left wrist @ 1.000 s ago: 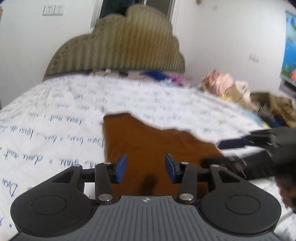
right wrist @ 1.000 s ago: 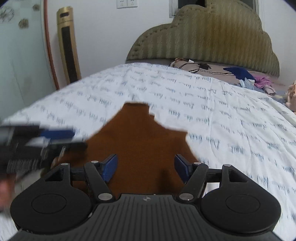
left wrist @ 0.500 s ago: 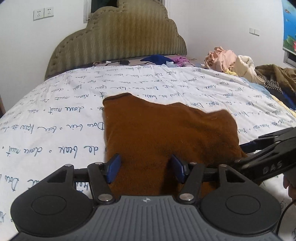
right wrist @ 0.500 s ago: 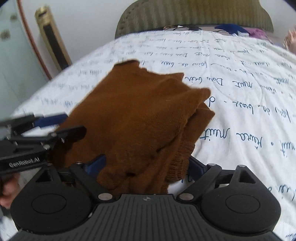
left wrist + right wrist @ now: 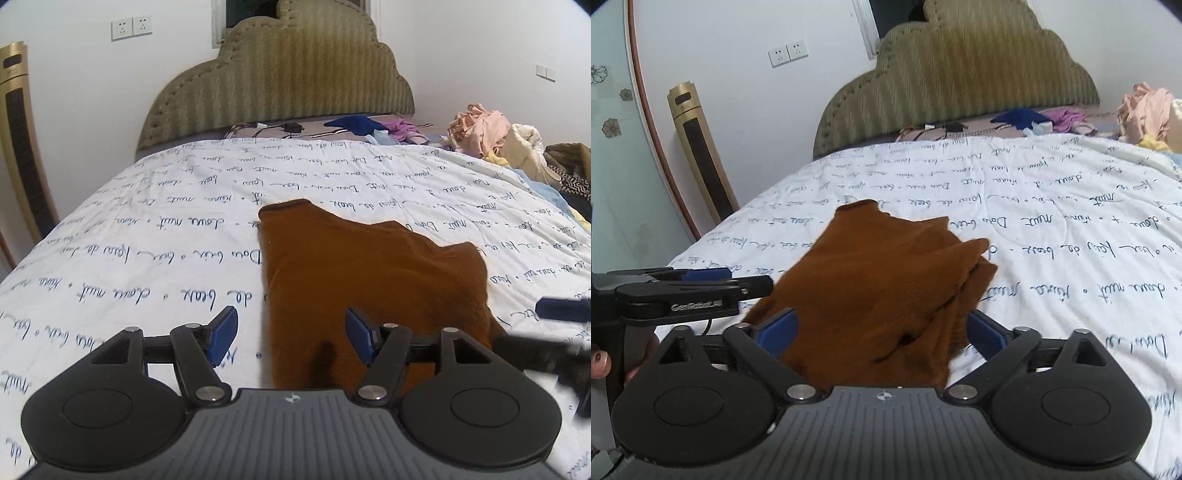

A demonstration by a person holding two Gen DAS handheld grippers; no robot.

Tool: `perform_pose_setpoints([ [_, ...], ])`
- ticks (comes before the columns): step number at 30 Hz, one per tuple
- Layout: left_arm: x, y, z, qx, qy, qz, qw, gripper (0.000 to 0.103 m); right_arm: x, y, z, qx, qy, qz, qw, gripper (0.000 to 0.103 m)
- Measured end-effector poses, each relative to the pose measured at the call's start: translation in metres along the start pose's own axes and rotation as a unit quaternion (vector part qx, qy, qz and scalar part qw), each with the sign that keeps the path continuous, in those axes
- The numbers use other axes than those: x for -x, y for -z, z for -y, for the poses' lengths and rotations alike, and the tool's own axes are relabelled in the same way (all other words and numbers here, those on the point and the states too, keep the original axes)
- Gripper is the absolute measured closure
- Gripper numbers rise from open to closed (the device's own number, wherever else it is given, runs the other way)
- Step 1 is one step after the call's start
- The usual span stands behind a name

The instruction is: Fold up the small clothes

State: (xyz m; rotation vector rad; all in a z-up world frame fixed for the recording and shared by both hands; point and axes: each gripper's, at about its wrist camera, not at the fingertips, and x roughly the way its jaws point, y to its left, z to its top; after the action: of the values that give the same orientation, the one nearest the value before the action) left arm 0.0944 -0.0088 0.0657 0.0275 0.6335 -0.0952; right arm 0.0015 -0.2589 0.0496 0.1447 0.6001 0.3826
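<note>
A small brown knit garment [image 5: 369, 280] lies folded on the white bedsheet with blue script [image 5: 147, 258]. My left gripper [image 5: 291, 338] is open, with its near left edge between the blue pads; nothing is held. In the right wrist view the garment [image 5: 886, 280] lies in layers with its near end between the open jaws of my right gripper [image 5: 882, 332]. The left gripper [image 5: 690, 291] shows at the left of that view, and the right gripper [image 5: 554, 332] at the right of the left wrist view.
An olive padded headboard [image 5: 280, 85] stands at the far end. Loose clothes [image 5: 491, 133] are piled at the bed's far right. Cables and blue and purple garments [image 5: 354, 125] lie near the headboard. A gold tower fan [image 5: 701, 155] stands left of the bed.
The garment came down from being held up and now lies folded on the sheet. Both grippers drew back a little, and the left one shifted to the garment's left edge.
</note>
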Motion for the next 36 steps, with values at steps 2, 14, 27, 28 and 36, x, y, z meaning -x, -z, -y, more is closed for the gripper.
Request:
perform_pose_setpoints([
  [2, 0.007, 0.003, 0.002, 0.002, -0.005, -0.004, 1.0000, 0.032, 0.004, 0.006, -0.012, -0.002, 0.008, 0.001, 1.000, 0.001],
  [14, 0.039, 0.036, 0.000, 0.037, -0.009, -0.013, 0.9992, 0.027, 0.003, 0.050, -0.044, -0.022, 0.075, -0.030, 0.996, 0.001],
  [27, 0.026, 0.049, 0.014, 0.042, -0.010, -0.030, 0.9986, 0.027, -0.006, 0.062, -0.041, -0.045, 0.107, -0.033, 0.993, 0.001],
  [28, 0.025, 0.049, 0.015, 0.043, -0.010, -0.030, 0.9986, 0.027, -0.006, 0.062, -0.040, -0.046, 0.112, -0.027, 0.992, 0.001],
  [36, 0.015, 0.054, 0.020, 0.042, -0.019, -0.040, 0.9981, 0.026, -0.018, 0.069, -0.022, -0.057, 0.123, -0.036, 0.990, 0.001],
])
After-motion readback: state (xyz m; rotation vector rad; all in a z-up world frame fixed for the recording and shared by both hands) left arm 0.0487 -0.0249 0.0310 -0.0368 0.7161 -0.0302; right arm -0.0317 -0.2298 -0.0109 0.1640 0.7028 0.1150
